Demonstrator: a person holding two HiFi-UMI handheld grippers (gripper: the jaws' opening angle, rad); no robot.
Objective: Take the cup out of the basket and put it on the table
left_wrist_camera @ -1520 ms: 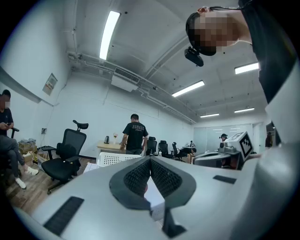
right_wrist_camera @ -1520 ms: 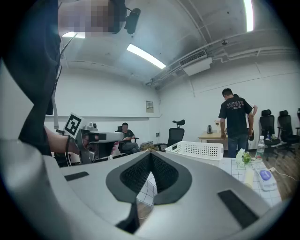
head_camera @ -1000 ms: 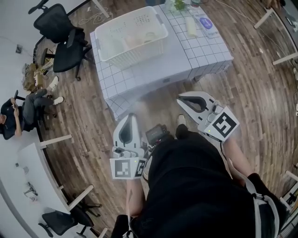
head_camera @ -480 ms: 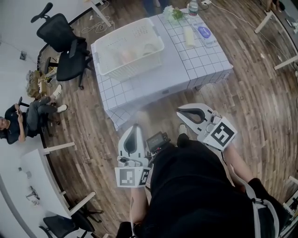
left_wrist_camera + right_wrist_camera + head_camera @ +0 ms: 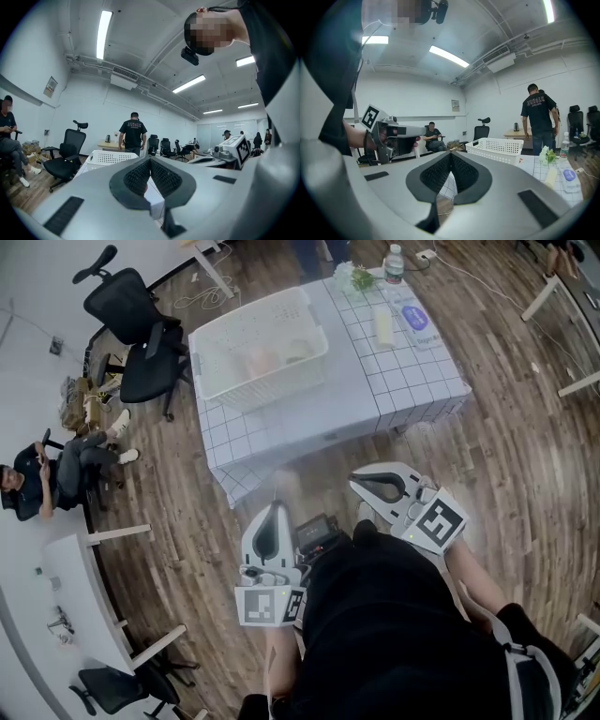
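Both tools are pressed together and empty. The left tool point(image 5: 274, 510) and the right tool point(image 5: 356, 484) are held low at the waist of the person carrying them, jaws pointing forward over the wooden floor point(image 5: 525, 446). In each gripper view the ribbed pads meet with nothing between them.

Ahead, and well apart from both tools, stands the table point(image 5: 375, 381) under a grid-patterned cloth. The white perforated basket point(image 5: 258, 390) sits on its left half. The cup point(image 5: 299, 356) appears to be one of the pale shapes inside, too blurred to tell for sure. A bottle point(image 5: 395, 261) and a small plant point(image 5: 354, 276) stand at the far right corner.

The task looks to be at the approach, with nothing yet lifted. The next move calls for closing in on the table, spreading one tool's jaws and reaching down over the basket's rim to the cup. Bare cloth beside the basket offers a landing spot.
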